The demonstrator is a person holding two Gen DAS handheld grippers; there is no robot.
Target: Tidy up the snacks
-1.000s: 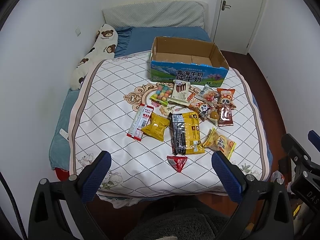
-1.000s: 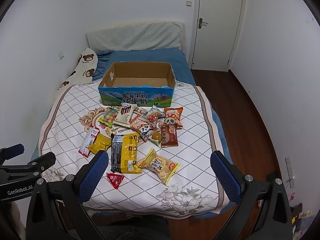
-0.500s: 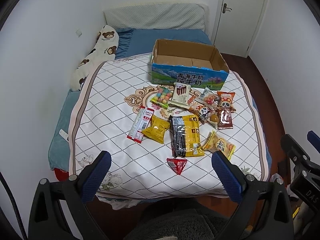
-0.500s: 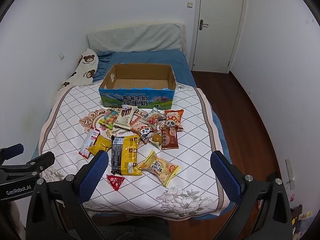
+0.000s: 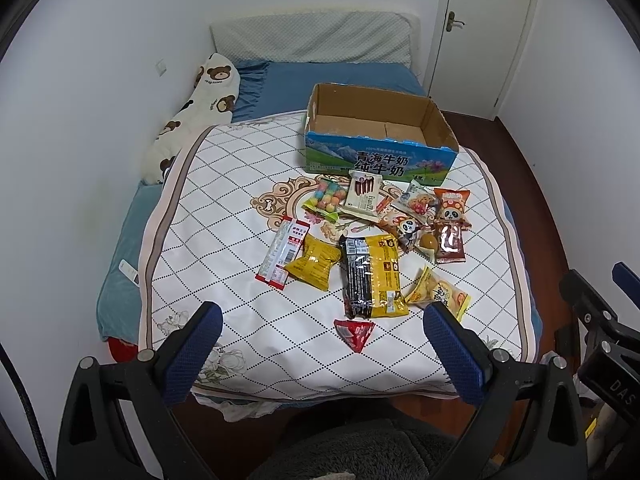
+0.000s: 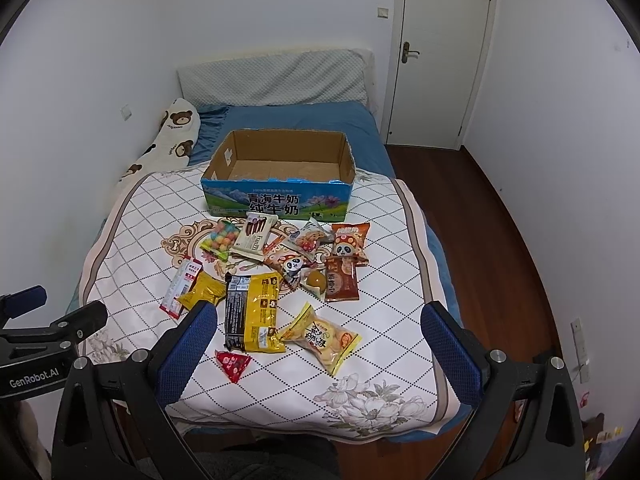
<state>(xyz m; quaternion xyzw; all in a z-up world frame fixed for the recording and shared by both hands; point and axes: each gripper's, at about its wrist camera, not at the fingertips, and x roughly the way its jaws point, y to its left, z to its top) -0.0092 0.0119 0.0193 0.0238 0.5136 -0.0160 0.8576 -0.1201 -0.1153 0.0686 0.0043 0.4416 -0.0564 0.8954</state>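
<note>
Right wrist view: snacks (image 6: 276, 276) well beyond the wide-spread, empty fingers (image 6: 188, 344) (left gripper (image 5: 320, 356) likewise).

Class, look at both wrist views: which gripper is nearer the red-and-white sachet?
Left, though only slightly. The left gripper sits almost straight behind the red-and-white sachet; the right gripper lies further right, toward the biscuit bag.

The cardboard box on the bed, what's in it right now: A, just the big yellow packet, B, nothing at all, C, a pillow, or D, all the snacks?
B: the cardboard box shows only its bare floor, while the snacks, the big yellow packet among them, lie on the quilt in front of it.
</note>
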